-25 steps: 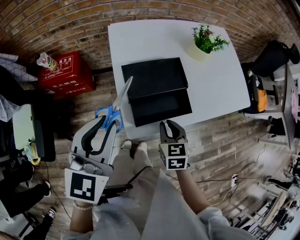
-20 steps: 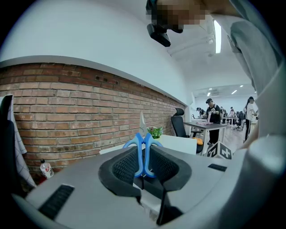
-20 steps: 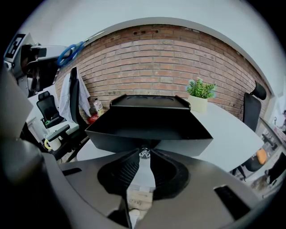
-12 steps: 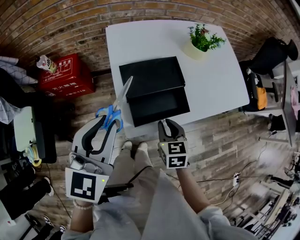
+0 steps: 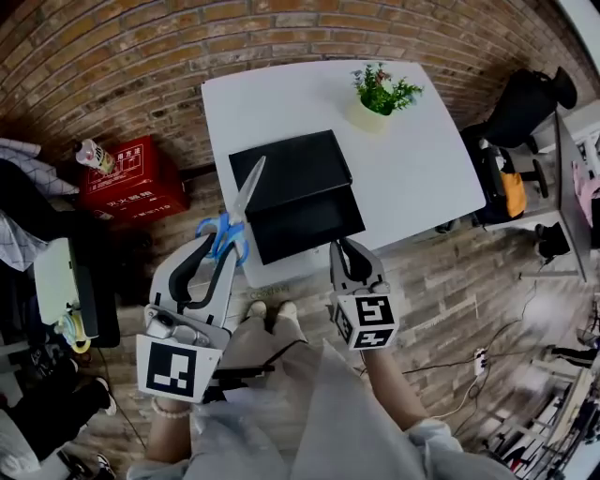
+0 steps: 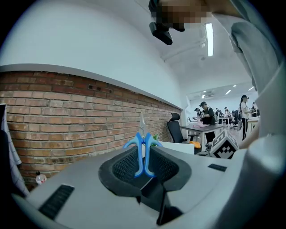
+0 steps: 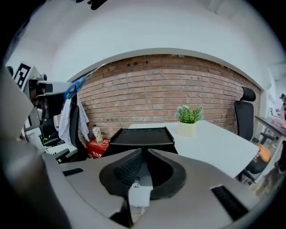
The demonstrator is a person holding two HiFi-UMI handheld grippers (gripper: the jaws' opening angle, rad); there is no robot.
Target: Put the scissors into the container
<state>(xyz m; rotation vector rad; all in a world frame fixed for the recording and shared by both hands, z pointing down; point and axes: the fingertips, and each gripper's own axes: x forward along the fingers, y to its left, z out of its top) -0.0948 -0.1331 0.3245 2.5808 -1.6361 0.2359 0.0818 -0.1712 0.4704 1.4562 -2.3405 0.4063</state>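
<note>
**A:** What has your left claw got?

**B:** My left claw [image 5: 217, 251] is clamped on the blue handles of the scissors [image 5: 241, 202]. In the left gripper view the two handle loops stand squeezed between my pads, with the blades pointing straight away from me.

**A:** And the other one?

**B:** My right claw [image 5: 352, 249] is closed with nothing in it, and its pads meet. Its tips are at the near edge of the desk [image 5: 422, 178], just in front of the near-right corner of the container [image 5: 295, 187].

**A:** Where are the scissors relative to the container?

**B:** In the head view the handles are off the desk, by its near-left corner. The blade tip crosses the container's left side. I cannot tell how high above it the tip is.

**A:** And the container itself?

**B:** It is black and rectangular. It lies on the desk close to the near edge and toward the left edge.

**A:** Anything farther out?

**B:** A potted plant [image 5: 377, 94] stands near the far edge, well apart from the container. A red box [image 5: 127, 173] sits on the floor to the left of the desk. Beyond everything is a brick wall [image 5: 281, 28].
</note>
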